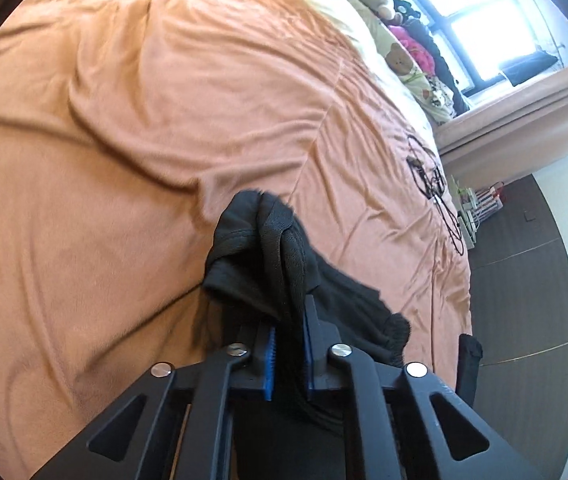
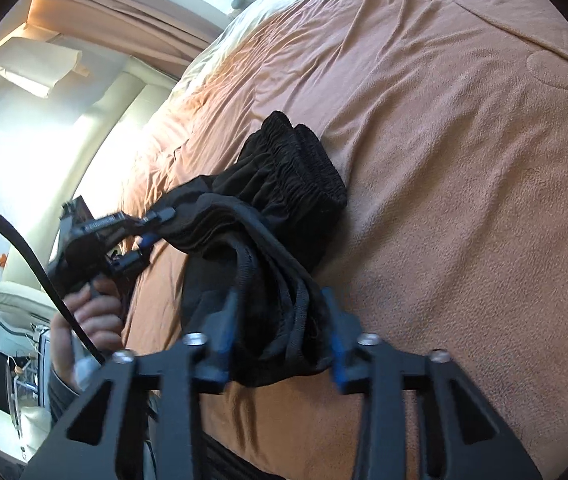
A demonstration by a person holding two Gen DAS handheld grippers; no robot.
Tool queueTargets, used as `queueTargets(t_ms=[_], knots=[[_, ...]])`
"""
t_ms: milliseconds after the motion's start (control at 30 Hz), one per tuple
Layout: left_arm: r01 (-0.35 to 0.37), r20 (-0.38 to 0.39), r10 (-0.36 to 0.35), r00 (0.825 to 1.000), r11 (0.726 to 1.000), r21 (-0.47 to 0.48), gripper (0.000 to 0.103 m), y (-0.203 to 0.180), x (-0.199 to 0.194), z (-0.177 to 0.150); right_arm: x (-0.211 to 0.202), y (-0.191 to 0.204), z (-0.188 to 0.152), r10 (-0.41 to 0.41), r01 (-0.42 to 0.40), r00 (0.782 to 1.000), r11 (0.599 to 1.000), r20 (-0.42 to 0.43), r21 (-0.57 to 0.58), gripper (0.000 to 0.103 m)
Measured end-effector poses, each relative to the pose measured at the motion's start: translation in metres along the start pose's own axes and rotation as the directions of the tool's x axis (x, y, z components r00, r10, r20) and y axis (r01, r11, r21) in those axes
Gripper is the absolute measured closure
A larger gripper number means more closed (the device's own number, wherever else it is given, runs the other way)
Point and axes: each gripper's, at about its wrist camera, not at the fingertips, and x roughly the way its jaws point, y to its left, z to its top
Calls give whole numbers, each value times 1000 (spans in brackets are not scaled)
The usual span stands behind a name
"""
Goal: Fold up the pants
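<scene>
Orange blanket (image 2: 463, 200), black pants (image 2: 284, 184) clamped, hand (image 2: 88, 320) only right-view

Between the closed jaws of each gripper the black pants (image 2: 284, 216) bunch, hiding their legs and full length.
</scene>
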Motion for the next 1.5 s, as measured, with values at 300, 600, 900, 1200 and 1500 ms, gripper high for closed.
queueTargets(t_ms=[300, 600, 900, 1200, 1500], knots=[[50, 23, -52, 998, 994, 93, 95, -47, -6, 22, -11, -5, -8, 18, -18, 1000, 1000, 18, -12, 93], [79, -27, -76, 997, 986, 148, 95, -82, 19, 31, -15, -6, -17, 60, -60, 998, 998, 25, -11, 97], [100, -101, -81, 992, 972, 212, 95, -114, 53, 24, -22, -9, -31, 53, -53, 999, 998, 2, -28, 97], [88, -168, -44, 985, 961, 262, 79, -135, 84, 10, -29, -18, -38, 30, -30, 1000, 1000, -6, 2, 97], [40, -129, -8, 992, 969, 243, 50, -96, 59, 8, -35, -12, -45, 20, -20, 1000, 1000, -20, 0, 97]])
